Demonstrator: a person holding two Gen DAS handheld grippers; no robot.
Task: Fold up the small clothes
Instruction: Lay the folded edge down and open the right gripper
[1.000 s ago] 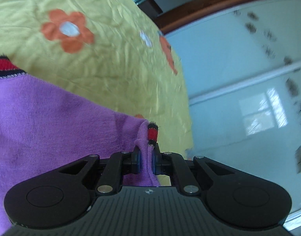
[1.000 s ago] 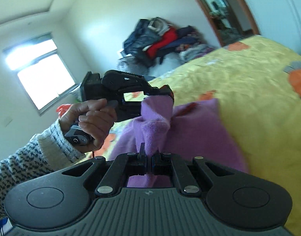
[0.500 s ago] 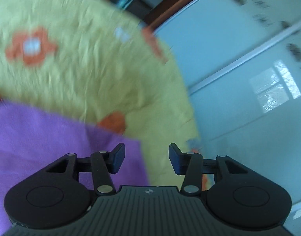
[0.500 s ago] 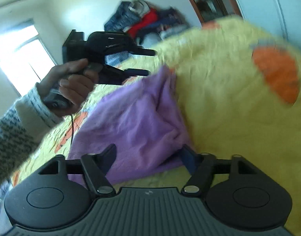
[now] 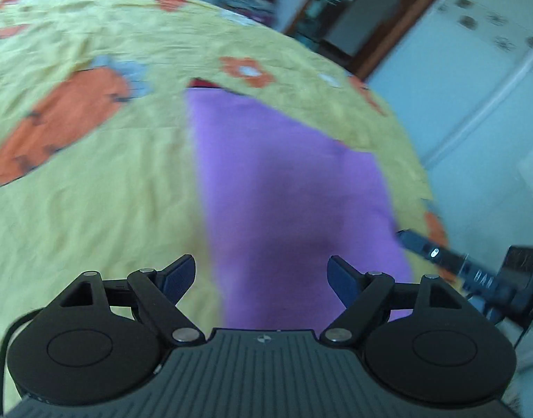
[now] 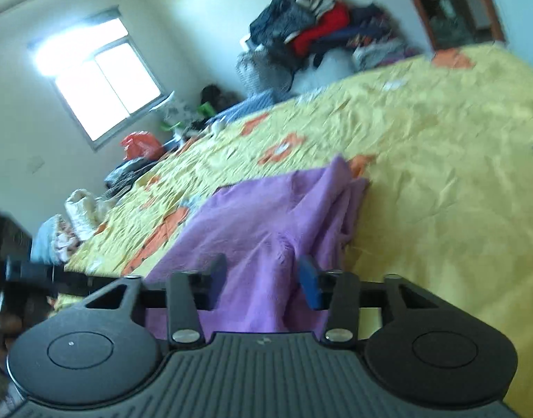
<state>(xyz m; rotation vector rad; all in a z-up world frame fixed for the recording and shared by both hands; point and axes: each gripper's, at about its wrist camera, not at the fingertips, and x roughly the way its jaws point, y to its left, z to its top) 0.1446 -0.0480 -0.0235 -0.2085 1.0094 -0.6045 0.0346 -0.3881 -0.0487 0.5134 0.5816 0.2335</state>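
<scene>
A small purple knit garment [image 5: 287, 181] with a red and dark trim at its far edge lies folded on the yellow flowered bedspread [image 5: 92, 181]. My left gripper [image 5: 261, 275] is open and empty, just above the garment's near end. In the right wrist view the garment [image 6: 266, 216] lies rumpled, with a raised fold on its right side. My right gripper [image 6: 263, 275] is open over its near edge, holding nothing. The right gripper also shows at the right edge of the left wrist view [image 5: 475, 275].
A pile of clothes [image 6: 318, 28] sits beyond the far end of the bed. Bags and clutter [image 6: 134, 153] line the wall under the window. White wardrobe doors [image 5: 482, 80] stand beside the bed. A doorway [image 5: 343, 14] lies beyond.
Both grippers were shut on the purple garment a second ago. They have let go, opened wide and drawn back. The garment now lies on the bed.
</scene>
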